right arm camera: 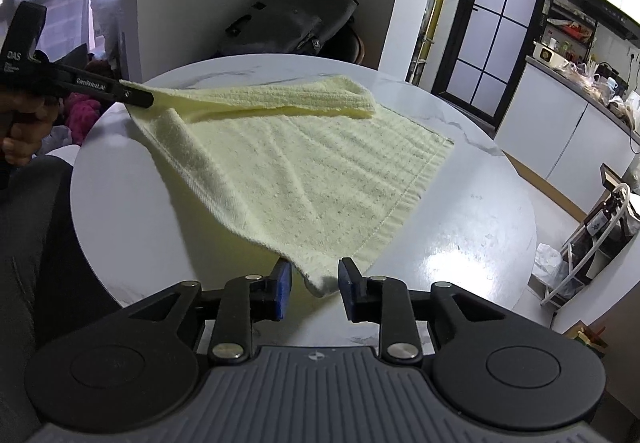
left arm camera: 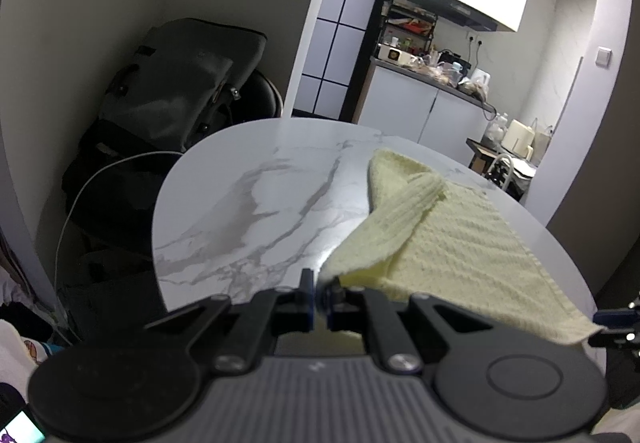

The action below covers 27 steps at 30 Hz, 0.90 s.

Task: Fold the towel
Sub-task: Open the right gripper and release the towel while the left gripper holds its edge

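A pale yellow towel (right arm camera: 304,163) lies spread on a round white marble table (right arm camera: 460,243). My left gripper (left arm camera: 319,301) is shut on one corner of the towel (left arm camera: 440,243) and holds it raised, so that edge twists into a roll. The left gripper also shows in the right wrist view (right arm camera: 136,96) at the far left, clamped on that corner. My right gripper (right arm camera: 312,289) is open, its blue pads on either side of the near towel corner, which hangs between them.
A dark bag (left arm camera: 180,83) sits on a chair behind the table, with a white cable (left arm camera: 80,203) beside it. A kitchen counter (left arm camera: 432,79) and a sliding door (right arm camera: 496,11) stand beyond. A rack (right arm camera: 592,235) stands to the right.
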Motion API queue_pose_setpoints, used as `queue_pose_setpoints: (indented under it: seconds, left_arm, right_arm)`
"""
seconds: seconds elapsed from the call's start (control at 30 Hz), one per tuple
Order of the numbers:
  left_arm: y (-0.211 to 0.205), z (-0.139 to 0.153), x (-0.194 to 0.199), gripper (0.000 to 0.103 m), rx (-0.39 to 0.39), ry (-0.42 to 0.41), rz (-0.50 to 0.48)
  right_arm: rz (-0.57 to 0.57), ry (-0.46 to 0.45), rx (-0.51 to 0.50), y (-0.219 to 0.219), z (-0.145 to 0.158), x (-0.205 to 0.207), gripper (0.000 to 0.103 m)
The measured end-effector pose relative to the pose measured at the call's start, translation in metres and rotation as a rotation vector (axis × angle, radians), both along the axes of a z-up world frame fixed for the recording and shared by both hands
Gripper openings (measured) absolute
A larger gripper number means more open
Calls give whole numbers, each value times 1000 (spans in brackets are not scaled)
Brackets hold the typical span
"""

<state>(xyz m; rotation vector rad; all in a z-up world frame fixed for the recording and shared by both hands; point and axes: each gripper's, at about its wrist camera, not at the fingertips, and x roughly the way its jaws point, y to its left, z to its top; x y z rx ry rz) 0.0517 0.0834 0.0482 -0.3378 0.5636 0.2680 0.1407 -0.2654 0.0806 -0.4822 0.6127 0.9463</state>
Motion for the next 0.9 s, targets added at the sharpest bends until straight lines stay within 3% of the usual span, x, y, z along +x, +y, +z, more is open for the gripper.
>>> queue_pose_setpoints:
  seconds: [0.37,0.73,0.9]
  left_arm:
    - [12,-9,-4,6,-35,-1,11]
    - [17,-11,-15,7,-69,-22,30]
    - [17,-12,-18,5,-83,-26,41]
  right_arm:
    - [-26,-34,4,8,11,4,30]
    - [66,3,-34,11,10,-4,30]
    - [80,53,-87,4,-7,-3,30]
